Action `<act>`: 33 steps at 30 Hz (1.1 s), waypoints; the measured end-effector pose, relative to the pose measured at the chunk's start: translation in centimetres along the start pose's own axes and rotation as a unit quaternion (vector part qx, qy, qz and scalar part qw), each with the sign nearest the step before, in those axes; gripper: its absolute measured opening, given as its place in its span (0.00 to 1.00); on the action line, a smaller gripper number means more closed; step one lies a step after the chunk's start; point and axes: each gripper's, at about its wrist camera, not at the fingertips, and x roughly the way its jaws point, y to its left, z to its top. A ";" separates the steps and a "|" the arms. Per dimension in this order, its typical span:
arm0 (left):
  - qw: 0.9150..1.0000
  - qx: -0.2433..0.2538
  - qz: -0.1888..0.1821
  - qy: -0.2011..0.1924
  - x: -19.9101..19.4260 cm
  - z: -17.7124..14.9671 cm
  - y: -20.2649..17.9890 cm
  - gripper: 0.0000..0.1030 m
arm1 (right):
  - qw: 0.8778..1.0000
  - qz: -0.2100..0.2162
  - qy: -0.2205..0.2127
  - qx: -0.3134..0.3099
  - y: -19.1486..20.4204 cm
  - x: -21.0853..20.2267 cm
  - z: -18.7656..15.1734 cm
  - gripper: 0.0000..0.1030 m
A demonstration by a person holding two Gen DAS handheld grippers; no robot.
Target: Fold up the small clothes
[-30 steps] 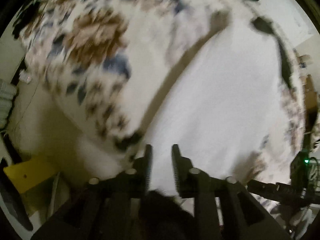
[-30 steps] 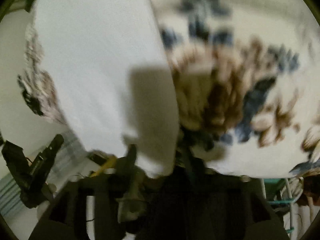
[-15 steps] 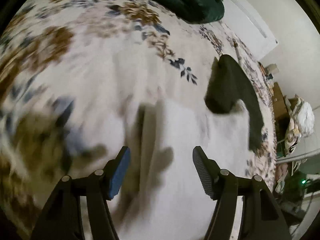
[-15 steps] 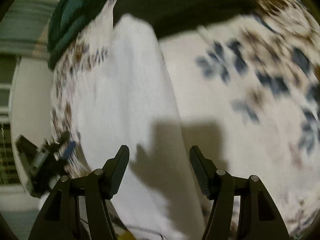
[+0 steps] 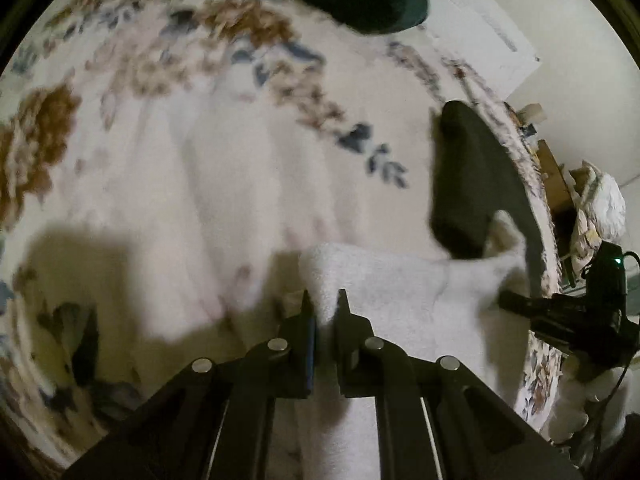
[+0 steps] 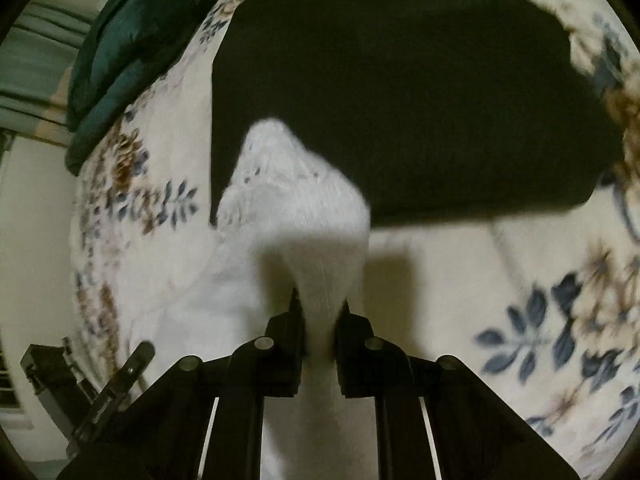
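Here, both views look steeply down on a cream bedspread with brown and blue flowers (image 5: 168, 168).

Left wrist view: the left claw (image 5: 325, 300) is narrowed onto a raised fold of a small white knitted garment (image 5: 392, 280); fabric sits between the pads and runs back under the fingers. The garment spreads to the right from that claw. At the far right edge the right claw (image 5: 508, 300) comes in as a dark bar, touching the garment's other end, which peaks up there. Only this view shows cluttered room corner beyond the bed edge, too blurred to sort out.

Right wrist view: the right claw (image 6: 320, 308) is closing, with a pinched ridge of the same white garment (image 6: 296, 200) between its pads. The knit rises from the claw to a point with an openwork pattern. Only here does the flat black cloth (image 6: 400, 92) show its full spread; it lies just past the garment, and the garment's tip overlaps its near edge. The left claw's body (image 6: 120, 376) appears low left, its tips hidden.

A dark green bundle of fabric (image 6: 116, 48) lies at the bedspread's far edge in both views.

Hard to make out: the garment's overall shape, as its near part passes out of frame beneath each claw, and motion blur softens the bedspread.
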 end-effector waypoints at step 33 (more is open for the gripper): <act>0.984 -0.026 0.005 0.173 -8.7 -31.7 3.7 0.56 | 0.960 0.135 0.232 0.075 -14.7 0.6 -39.3 0.63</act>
